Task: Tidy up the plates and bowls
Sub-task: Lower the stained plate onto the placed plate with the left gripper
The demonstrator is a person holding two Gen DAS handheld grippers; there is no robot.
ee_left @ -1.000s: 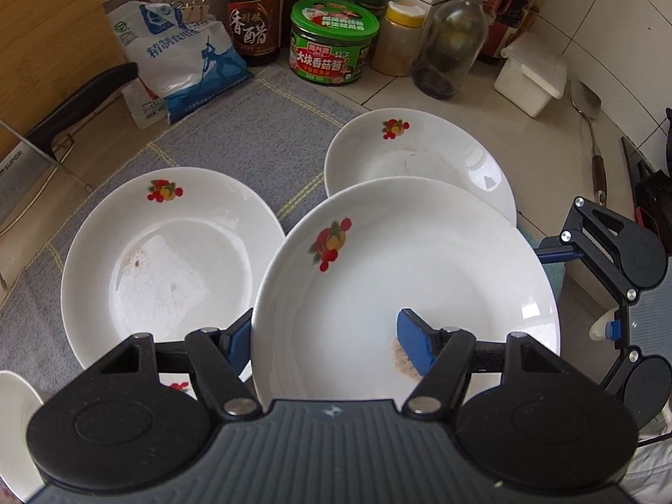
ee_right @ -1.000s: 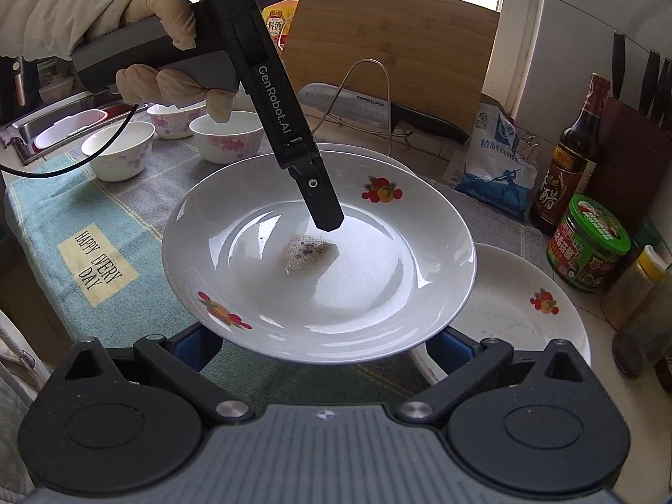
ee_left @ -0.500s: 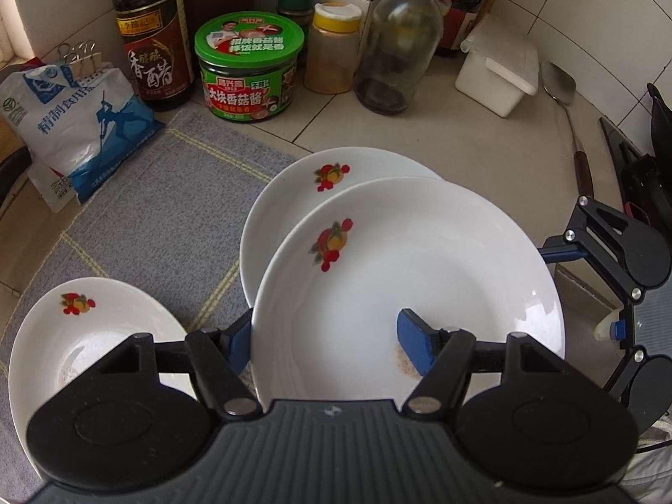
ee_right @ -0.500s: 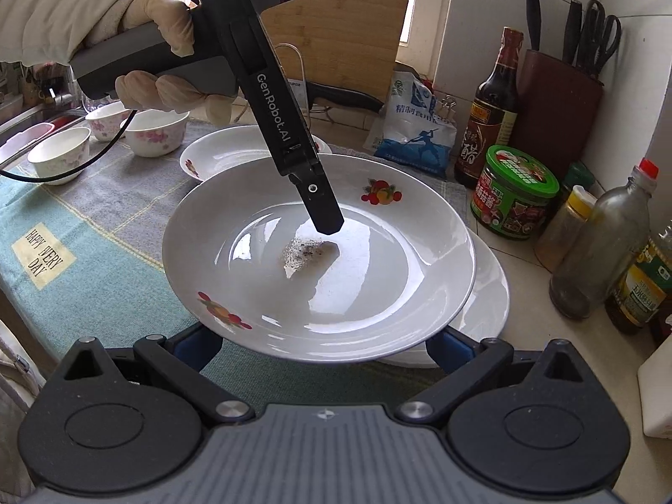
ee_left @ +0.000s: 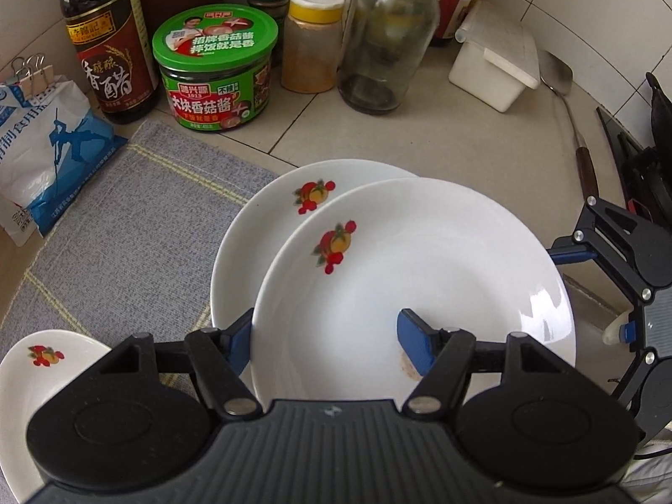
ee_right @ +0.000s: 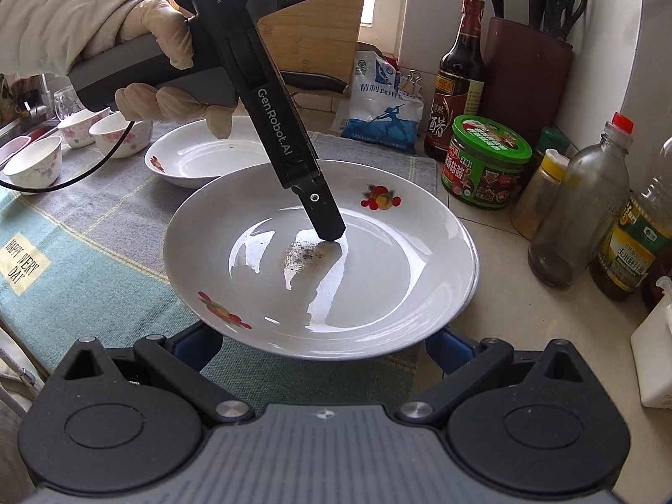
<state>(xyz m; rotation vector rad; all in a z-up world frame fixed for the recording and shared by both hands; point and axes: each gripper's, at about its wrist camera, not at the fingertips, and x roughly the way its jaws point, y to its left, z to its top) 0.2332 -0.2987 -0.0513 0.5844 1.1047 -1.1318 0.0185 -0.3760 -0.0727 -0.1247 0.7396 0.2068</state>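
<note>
A white plate (ee_left: pixel 420 260) with a red fruit print and a speck of residue (ee_right: pixel 302 252) hangs just above a second matching plate (ee_left: pixel 269 227) that lies on the counter. My left gripper (ee_left: pixel 327 336) is shut on the held plate's near rim, one pad inside the dish and one outside. In the right wrist view that inner finger (ee_right: pixel 327 222) reaches down into the plate (ee_right: pixel 378 285). My right gripper (ee_right: pixel 323 344) stands open, its fingers spread wide beneath the plate's opposite rim. A third plate (ee_right: pixel 201 159) rests on the mat further left.
Behind the plates stand a vinegar bottle (ee_left: pixel 109 50), green jar (ee_left: pixel 214 71), spice shaker (ee_left: pixel 313 42) and glass bottle (ee_left: pixel 390 38). A white box (ee_left: pixel 495 67) and ladle (ee_left: pixel 567 96) lie right. Small bowls (ee_right: pixel 33 164) sit far left on the grey mat (ee_left: pixel 126 227).
Both grippers carried the held plate toward the bottles. It went from beside the resting plate to mostly over it. The third plate slid off to the left edge.
</note>
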